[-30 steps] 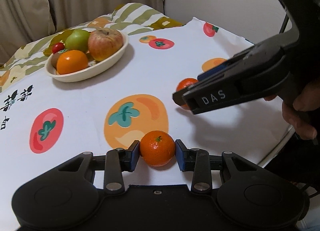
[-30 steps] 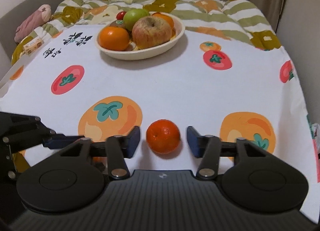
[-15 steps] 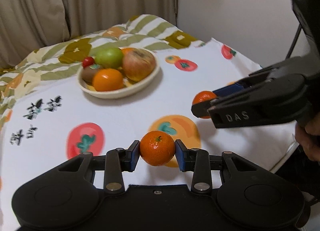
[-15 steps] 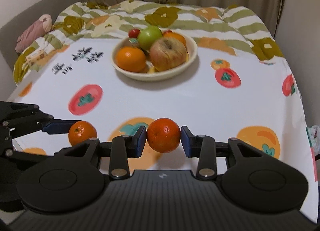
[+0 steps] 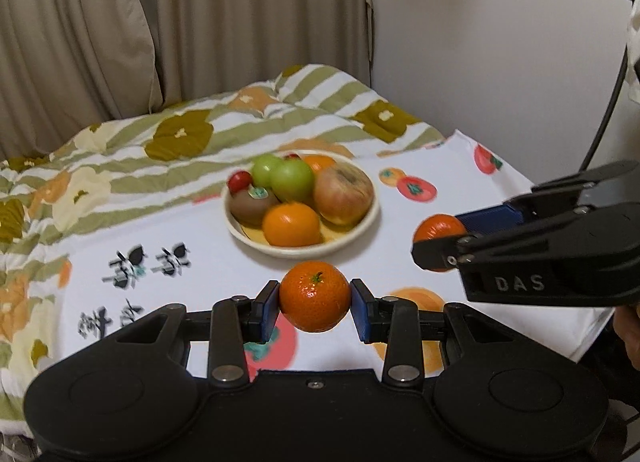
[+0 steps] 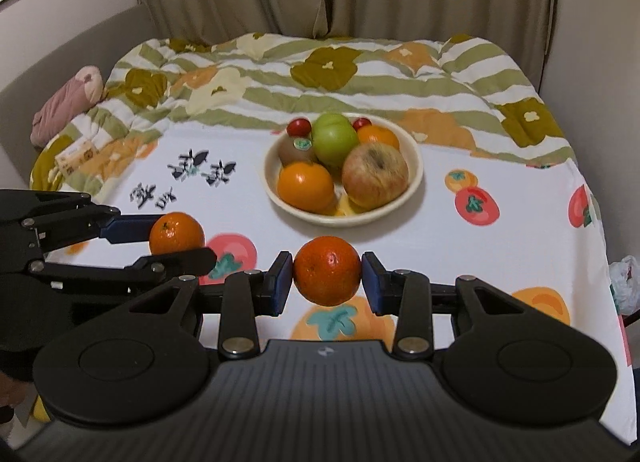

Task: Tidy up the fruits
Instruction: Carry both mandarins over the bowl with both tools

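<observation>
My left gripper point(image 5: 315, 304) is shut on a mandarin point(image 5: 315, 296) and holds it in the air above the white fruit-print cloth. My right gripper point(image 6: 327, 277) is shut on a second mandarin point(image 6: 327, 270), also lifted. Each gripper shows in the other's view: the right one point(image 5: 438, 240) at the right, the left one point(image 6: 176, 234) at the left. A cream bowl point(image 5: 362, 232) beyond both holds an apple point(image 5: 343, 193), an orange point(image 5: 291, 223), green fruits point(image 5: 292, 179), a kiwi and small red fruits. It also shows in the right wrist view point(image 6: 414, 185).
A striped flowered quilt point(image 6: 320, 73) lies behind the cloth, with curtains behind it. A pink bundle point(image 6: 68, 105) and a small box point(image 6: 78, 155) lie at the far left. A wall runs along the right. The cloth's front and right edges drop off.
Both grippers have lifted their mandarins off the cloth and moved toward the bowl. The right gripper, open a second ago, has shut on its mandarin.
</observation>
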